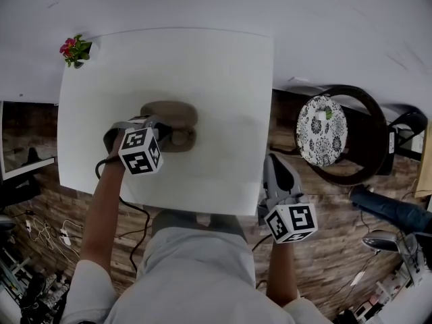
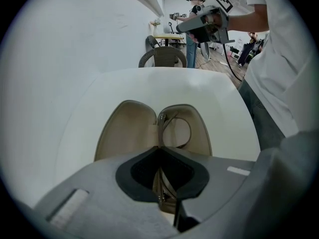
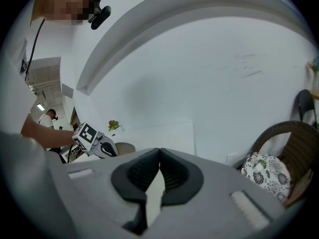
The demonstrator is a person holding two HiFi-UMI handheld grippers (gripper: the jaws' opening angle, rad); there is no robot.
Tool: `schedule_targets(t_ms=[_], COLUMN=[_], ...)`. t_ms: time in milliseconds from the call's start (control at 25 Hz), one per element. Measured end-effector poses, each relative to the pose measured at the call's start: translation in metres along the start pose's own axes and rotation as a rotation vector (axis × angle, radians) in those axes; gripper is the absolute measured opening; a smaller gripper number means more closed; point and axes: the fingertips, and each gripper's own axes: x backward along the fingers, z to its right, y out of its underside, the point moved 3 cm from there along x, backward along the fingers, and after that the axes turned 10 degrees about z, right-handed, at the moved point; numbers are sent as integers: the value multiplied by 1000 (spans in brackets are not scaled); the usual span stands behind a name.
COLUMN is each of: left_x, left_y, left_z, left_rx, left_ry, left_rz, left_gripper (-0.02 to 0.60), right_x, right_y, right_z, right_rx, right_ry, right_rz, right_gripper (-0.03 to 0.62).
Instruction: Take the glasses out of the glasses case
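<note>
1. Currently, the left gripper (image 2: pixel 159 151) points steeply down onto the open glasses case (image 2: pixel 124 128). Its jaws stand almost together, tips meeting, with the thin metal frame of the glasses (image 2: pixel 162 119) pinched between the pads. The grip is judged as made, though only on a narrow part.
2. The glasses lie inside the case, along its centre fold. In the left gripper view, one rim loop rests over the right half of the case. The left half shows bare lining.
3. Key relation: the long axis of the glasses runs along the fold, straight away from the left gripper, and the jaws close across that axis. The frame therefore extends past the jaws toward the far end of the case and also shows beneath them at the near end.
4. The coming move is judged to be a straight lift out of the case. The hold sits toward the near end of the frame, so the far end may droop or drag on the lining.
5. The right gripper (image 1: pixel 272 162) has its jaws together on nothing. It hangs at the edge of the table (image 1: pixel 216 79), well apart from the case, and is the farther of the two.
6. Nothing holds the case down on the table, so it may rise with the glasses.
</note>
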Motion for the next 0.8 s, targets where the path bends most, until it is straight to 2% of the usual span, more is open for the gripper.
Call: schedule_targets(t_ms=[200,360,640,800], left_x=[12,27,58,88], left_y=[-2,-5,-14,-21], left_z=[2,2,-1,-4], left_rx=[5,26,76,174], left_ry=[-45,-111,-278,-415], left_rz=[24,59,134,227], left_gripper=[23,23,23,23], right_x=[0,0,7,10], right_y=[-1,-4,-8,-16], right_z=[-8,-17,-29,-38], right_rx=[-1,6,18,29], right_ry=[-18,-45,-80,-104], right_rz=[9,21,34,54], right_gripper=[3,3,3,3])
